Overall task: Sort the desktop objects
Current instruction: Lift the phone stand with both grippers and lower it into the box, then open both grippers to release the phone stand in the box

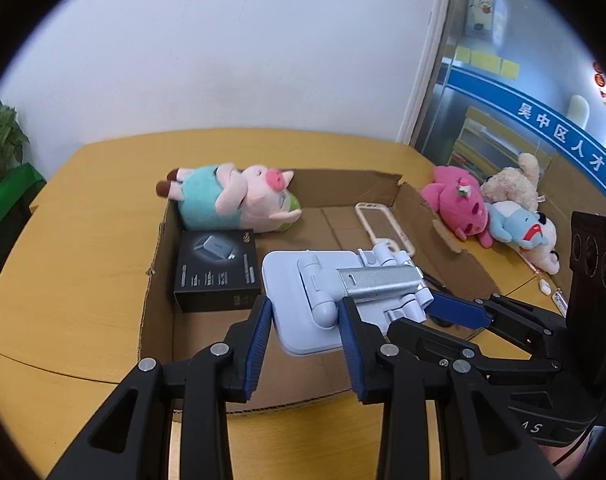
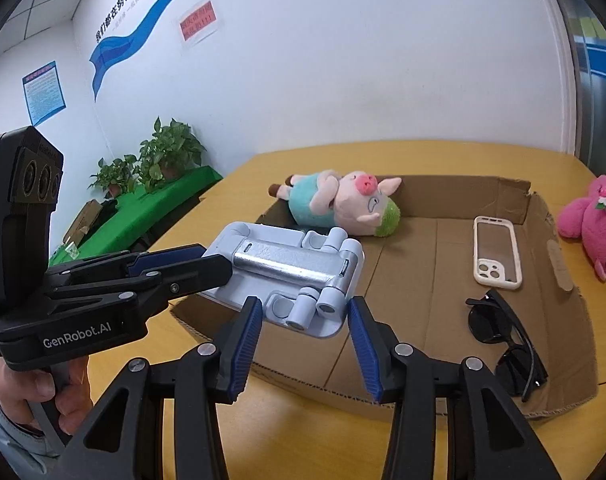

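Note:
A pale blue folding phone stand (image 1: 303, 280) (image 2: 279, 264) with a silver arm hangs above the open cardboard box (image 1: 159, 304) (image 2: 427, 196). My left gripper (image 1: 305, 306) is shut on the stand's flat plate. In the right wrist view the left gripper (image 2: 199, 264) comes in from the left and clamps the plate's edge. My right gripper (image 2: 303, 306) is shut on the hinged end. In the left wrist view the right gripper (image 1: 415, 316) reaches in from the right.
Inside the box lie a pig plush (image 1: 231, 200) (image 2: 343, 204), a black carton (image 1: 217, 276), a phone case (image 2: 497, 256) and sunglasses (image 2: 507, 344). A pink plush (image 1: 459, 208), a beige one (image 1: 511, 184) and a blue-white one (image 1: 523, 232) lie on the yellow table (image 1: 63, 240).

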Demonstrator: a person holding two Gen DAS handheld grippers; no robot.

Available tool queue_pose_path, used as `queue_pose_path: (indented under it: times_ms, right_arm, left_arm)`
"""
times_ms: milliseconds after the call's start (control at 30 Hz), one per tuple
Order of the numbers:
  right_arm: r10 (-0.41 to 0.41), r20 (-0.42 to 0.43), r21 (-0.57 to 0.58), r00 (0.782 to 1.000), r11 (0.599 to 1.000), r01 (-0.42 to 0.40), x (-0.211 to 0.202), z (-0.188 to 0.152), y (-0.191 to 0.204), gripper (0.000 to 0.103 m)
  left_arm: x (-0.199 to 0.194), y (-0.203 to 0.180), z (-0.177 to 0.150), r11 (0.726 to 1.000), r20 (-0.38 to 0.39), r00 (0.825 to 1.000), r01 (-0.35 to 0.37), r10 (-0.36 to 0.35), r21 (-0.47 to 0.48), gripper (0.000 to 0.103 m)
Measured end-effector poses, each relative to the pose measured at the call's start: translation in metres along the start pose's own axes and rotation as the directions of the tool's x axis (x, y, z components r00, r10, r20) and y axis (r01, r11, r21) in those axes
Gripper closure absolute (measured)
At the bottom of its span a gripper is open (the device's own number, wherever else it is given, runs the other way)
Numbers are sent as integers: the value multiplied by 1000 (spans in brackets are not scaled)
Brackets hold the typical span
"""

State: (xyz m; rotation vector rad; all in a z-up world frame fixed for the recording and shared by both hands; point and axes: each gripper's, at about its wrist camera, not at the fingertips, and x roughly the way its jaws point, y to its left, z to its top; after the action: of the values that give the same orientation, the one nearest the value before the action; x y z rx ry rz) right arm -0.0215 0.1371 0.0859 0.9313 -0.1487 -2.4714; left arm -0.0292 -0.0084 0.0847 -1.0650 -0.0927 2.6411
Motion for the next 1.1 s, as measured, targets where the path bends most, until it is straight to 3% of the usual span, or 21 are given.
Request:
queue_pose_path:
  times_ms: [200, 533, 667, 867, 1000, 1100]
  right_arm:
    - [34, -93, 31, 995, 999, -31, 53, -12, -4, 58]
    - [68, -258, 81, 964, 995, -49, 120, -14, 2, 58]
    - [82, -342, 131, 936, 991, -39, 142, -13, -4, 58]
    - [146, -426, 206, 893, 977, -62, 164, -14, -8, 58]
    - [152, -451, 216, 880, 975, -58, 171, -15, -8, 60]
    - [193, -425, 262, 885, 962, -84, 167, -15, -13, 60]
  left_arm:
    - [36, 35, -13, 998, -91, 996, -29, 23, -58, 70]
    - [62, 70, -20, 991, -187, 980, -86, 66, -100, 70]
    - [75, 72, -22, 991, -256, 962, -119, 98, -65, 70]
    - [79, 76, -21, 986, -285, 947, -164, 146, -40, 72]
    - [83, 74, -20, 984, -301, 939, -179, 166, -18, 71]
    - [85, 73, -19, 978, -304, 932, -207, 196, -4, 71]
